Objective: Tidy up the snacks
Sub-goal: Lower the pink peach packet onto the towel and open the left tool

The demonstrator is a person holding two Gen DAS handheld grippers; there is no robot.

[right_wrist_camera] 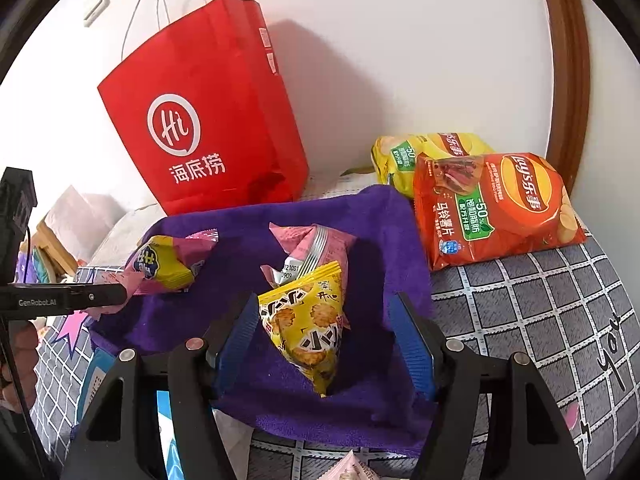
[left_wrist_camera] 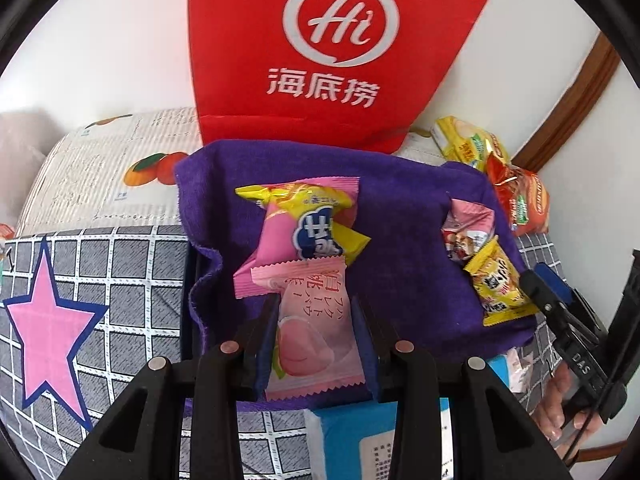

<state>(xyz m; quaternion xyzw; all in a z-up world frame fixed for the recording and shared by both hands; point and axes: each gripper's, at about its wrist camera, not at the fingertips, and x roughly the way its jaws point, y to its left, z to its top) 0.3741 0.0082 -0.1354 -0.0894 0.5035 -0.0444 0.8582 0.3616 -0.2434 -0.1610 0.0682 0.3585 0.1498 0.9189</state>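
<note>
A purple cloth [left_wrist_camera: 404, 216] lines a box on the bed, and shows in the right wrist view [right_wrist_camera: 248, 240] too. My left gripper [left_wrist_camera: 316, 312] is shut on a pink peach snack packet [left_wrist_camera: 308, 320] over the cloth. Beyond it lies a pink and yellow packet [left_wrist_camera: 308, 220]. My right gripper [right_wrist_camera: 326, 316] is open, its fingers either side of a yellow triangular cracker packet [right_wrist_camera: 308, 320] that lies on the cloth. A pink triangular packet [right_wrist_camera: 312, 244] lies just behind it. The left gripper's finger [right_wrist_camera: 96, 294] shows at the left of the right wrist view.
A red paper bag [right_wrist_camera: 208, 120] stands against the wall behind the cloth. An orange chip bag [right_wrist_camera: 496, 208] and a yellow chip bag [right_wrist_camera: 420, 156] lie at the right. A blue and white pack [left_wrist_camera: 360, 440] sits near the front. The checked bedcover [right_wrist_camera: 540, 300] surrounds the box.
</note>
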